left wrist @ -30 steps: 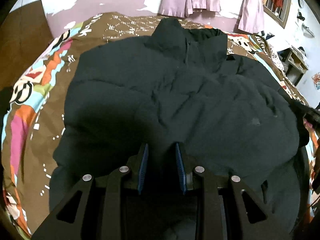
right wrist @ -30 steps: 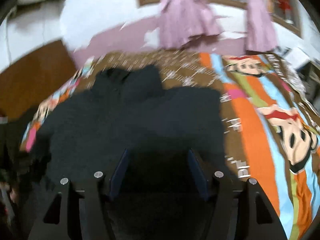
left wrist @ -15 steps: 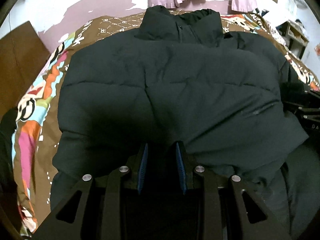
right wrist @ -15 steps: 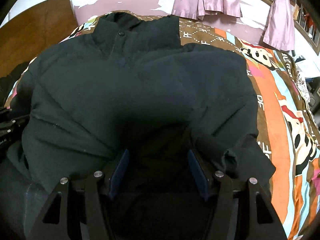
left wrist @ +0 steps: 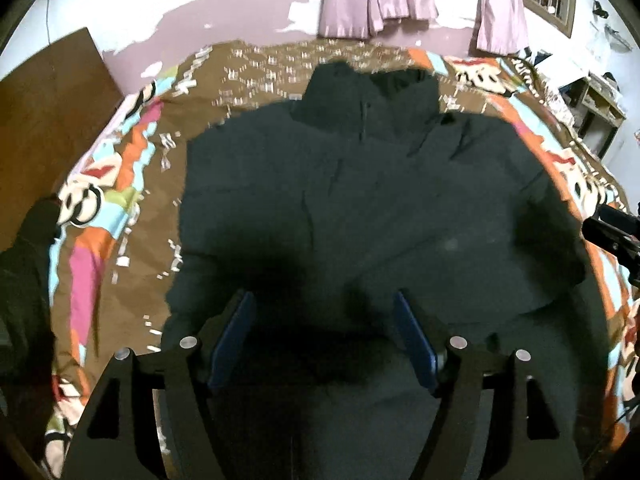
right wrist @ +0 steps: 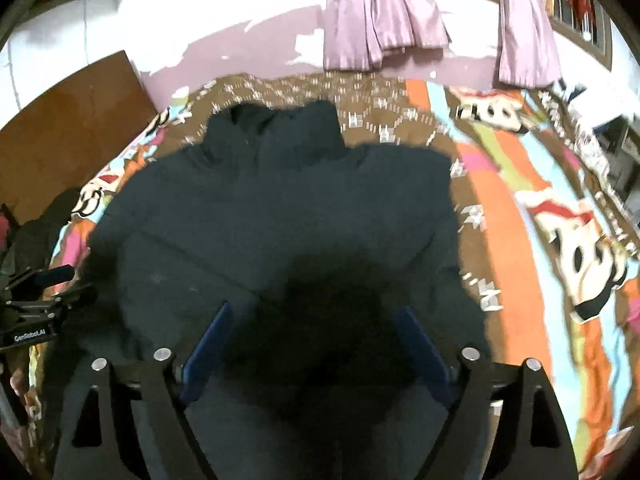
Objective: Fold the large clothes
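Left gripper (left wrist: pixel 324 340): its blue pads are standing spread, having just been opening; dark fabric is lying in the gap below them, but neither pad is pressing on it, so nothing is being pinched.
Right gripper (right wrist: pixel 316 352): it too is standing spread, wider than the left, having just been opening; the cloth beneath is sitting free between the pads.
Jacket (left wrist: pixel 380 208): a large dark padded jacket is lying on the bed, directly ahead of and below both grippers, its near edge running under the fingers of each.
Collar (left wrist: pixel 368 92): it is pointing away from the grippers, at the far end of the jacket, so the long axis is running straight out from the gripper toward the wall.
Bedspread (left wrist: pixel 120 216): the patterned cover is showing to the left of the left gripper and to the right of the right gripper, framing the jacket on both flanks.
Pairing: in the right wrist view the left gripper (right wrist: pixel 44 292) is showing at the far left edge, so the two are standing side by side along the near edge, each about as near to the jacket as the other.
Curtains (right wrist: pixel 380 12): they are hanging on the wall beyond the collar, well apart from the work.
Judgement: the near edge looks freshly let go; the coming move probably turns on reaching sideways across the long axis, left hand for the left flank, right hand for the right.
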Demonstrator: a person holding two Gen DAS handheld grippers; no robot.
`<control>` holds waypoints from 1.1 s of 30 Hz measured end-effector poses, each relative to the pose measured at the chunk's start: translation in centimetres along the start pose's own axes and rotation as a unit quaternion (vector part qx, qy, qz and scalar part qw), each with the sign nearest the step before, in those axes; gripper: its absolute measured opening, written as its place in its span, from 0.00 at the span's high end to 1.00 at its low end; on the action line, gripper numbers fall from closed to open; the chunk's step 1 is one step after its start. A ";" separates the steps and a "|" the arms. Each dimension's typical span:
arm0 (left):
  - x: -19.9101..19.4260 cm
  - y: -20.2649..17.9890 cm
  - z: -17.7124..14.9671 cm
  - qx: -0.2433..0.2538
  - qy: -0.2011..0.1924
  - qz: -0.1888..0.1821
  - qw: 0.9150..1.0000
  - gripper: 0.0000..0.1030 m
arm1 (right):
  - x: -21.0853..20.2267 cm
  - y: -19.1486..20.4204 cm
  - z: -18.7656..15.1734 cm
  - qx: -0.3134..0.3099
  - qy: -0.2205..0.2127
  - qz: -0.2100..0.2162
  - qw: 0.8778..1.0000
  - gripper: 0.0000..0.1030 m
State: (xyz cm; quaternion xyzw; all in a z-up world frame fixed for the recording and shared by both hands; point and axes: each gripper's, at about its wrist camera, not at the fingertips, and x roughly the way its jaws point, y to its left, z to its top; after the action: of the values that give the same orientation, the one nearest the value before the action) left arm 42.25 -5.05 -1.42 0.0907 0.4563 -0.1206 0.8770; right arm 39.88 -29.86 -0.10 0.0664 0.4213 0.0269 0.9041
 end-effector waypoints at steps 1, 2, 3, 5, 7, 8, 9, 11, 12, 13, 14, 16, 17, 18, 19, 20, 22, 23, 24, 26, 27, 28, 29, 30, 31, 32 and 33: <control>-1.3 -0.3 0.4 -0.001 -0.006 -0.002 1.000 0.34 | -1.3 0.1 0.4 -0.001 -0.005 -0.001 1.000 0.10; -2.7 -0.4 0.8 -0.003 -0.012 -0.007 1.000 0.31 | -2.7 0.2 0.8 -0.001 -0.010 0.001 1.000 0.06; -3.7 -0.7 1.2 -0.004 -0.014 -0.010 1.000 0.22 | -3.7 0.2 0.9 0.001 -0.013 0.003 1.000 0.03; -6.3 -1.1 2.0 -0.008 -0.027 -0.020 0.999 0.12 | -6.3 0.4 1.6 0.008 -0.018 0.008 1.000 0.01; -9.3 -1.4 2.9 -0.011 -0.041 -0.027 0.999 0.11 | -8.7 0.5 2.4 0.018 -0.014 0.011 1.000 0.00; -10.8 -1.5 3.4 -0.012 -0.045 -0.026 0.999 0.11 | -9.6 0.7 2.7 0.022 -0.011 0.011 1.000 0.00; -11.8 -1.6 3.7 -0.011 -0.047 -0.025 0.999 0.11 | -11.0 0.9 3.1 0.024 -0.007 0.009 1.000 0.00; -14.7 -1.8 4.6 -0.014 -0.057 -0.015 0.998 0.11 | -13.0 1.3 3.5 0.018 -0.001 0.006 1.000 0.00; -16.1 -1.8 4.9 -0.015 -0.059 -0.007 0.998 0.11 | -14.4 1.7 3.7 0.008 -0.003 0.005 1.000 0.00; -17.3 -1.8 5.1 -0.017 -0.062 -0.003 0.998 0.11 | -16.1 2.2 4.0 -0.006 -0.010 0.002 1.000 0.00; -18.6 -1.6 5.2 -0.021 -0.067 -0.001 0.998 0.11 | -17.2 2.6 4.1 -0.015 -0.016 -0.001 1.000 0.00; -20.7 -1.0 5.3 -0.035 -0.073 0.001 0.997 0.11 | -20.3 3.4 4.3 -0.030 -0.032 -0.015 0.999 0.00; -21.6 -0.7 5.4 -0.044 -0.076 0.002 0.996 0.11 | -21.1 3.6 4.3 -0.031 -0.036 -0.018 0.999 0.00; -22.2 -0.5 5.3 -0.051 -0.079 0.003 0.996 0.11 | -22.1 3.9 4.4 -0.031 -0.039 -0.019 0.999 0.00; -22.8 0.0 5.3 -0.058 -0.084 0.002 0.995 0.11 | -23.1 4.2 4.5 -0.031 -0.041 -0.017 0.999 0.00; -23.2 0.3 5.3 -0.063 -0.088 0.003 0.994 0.11 | -23.6 4.5 4.6 -0.034 -0.043 -0.015 0.998 0.00; -23.3 0.9 6.0 -0.069 -0.090 0.011 0.993 0.11 | -24.2 5.1 4.9 -0.047 -0.049 -0.016 0.998 0.00; -22.9 1.2 6.6 -0.070 -0.090 0.016 0.993 0.11 | -24.1 5.4 5.1 -0.053 -0.052 -0.019 0.997 0.00; -22.6 1.5 6.9 -0.068 -0.090 0.020 0.993 0.11 | -24.1 5.6 5.2 -0.057 -0.054 -0.022 0.997 0.00; -21.0 2.1 8.2 -0.062 -0.097 0.027 0.993 0.11 | -23.0 5.7 5.9 -0.056 -0.060 -0.024 0.996 0.00; -20.5 2.6 8.5 -0.062 -0.105 0.025 0.992 0.11 | -21.8 5.7 6.6 -0.051 -0.064 -0.024 0.996 0.00; -19.4 3.2 9.0 -0.065 -0.115 0.020 0.991 0.11 | -20.7 5.5 7.1 -0.044 -0.068 -0.023 0.996 0.00; -18.0 3.7 9.7 -0.070 -0.122 0.013 0.990 0.11 | -20.0 5.3 7.5 -0.039 -0.070 -0.022 0.997 0.00; -16.8 4.3 10.1 -0.072 -0.124 0.006 0.990 0.11 | -18.2 5.0 8.3 -0.028 -0.073 -0.017 0.997 0.00; -15.0 4.9 10.7 -0.073 -0.125 -0.003 0.989 0.11 | -16.7 4.6 8.9 -0.019 -0.075 -0.010 0.997 0.00; -13.5 5.4 11.3 -0.073 -0.126 -0.011 0.989 0.11 | -15.5 4.2 9.3 -0.012 -0.076 -0.006 0.997 0.00; -11.9 5.9 11.8 -0.072 -0.128 -0.019 0.989 0.11 | -13.8 3.6 9.8 -0.003 -0.078 -0.003 0.997 0.00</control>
State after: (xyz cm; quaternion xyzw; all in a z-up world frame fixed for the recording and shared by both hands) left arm 46.60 -1.12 15.31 0.0030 0.3490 -0.1145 0.9301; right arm 38.53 -28.69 17.16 0.0645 0.3496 0.0205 0.9345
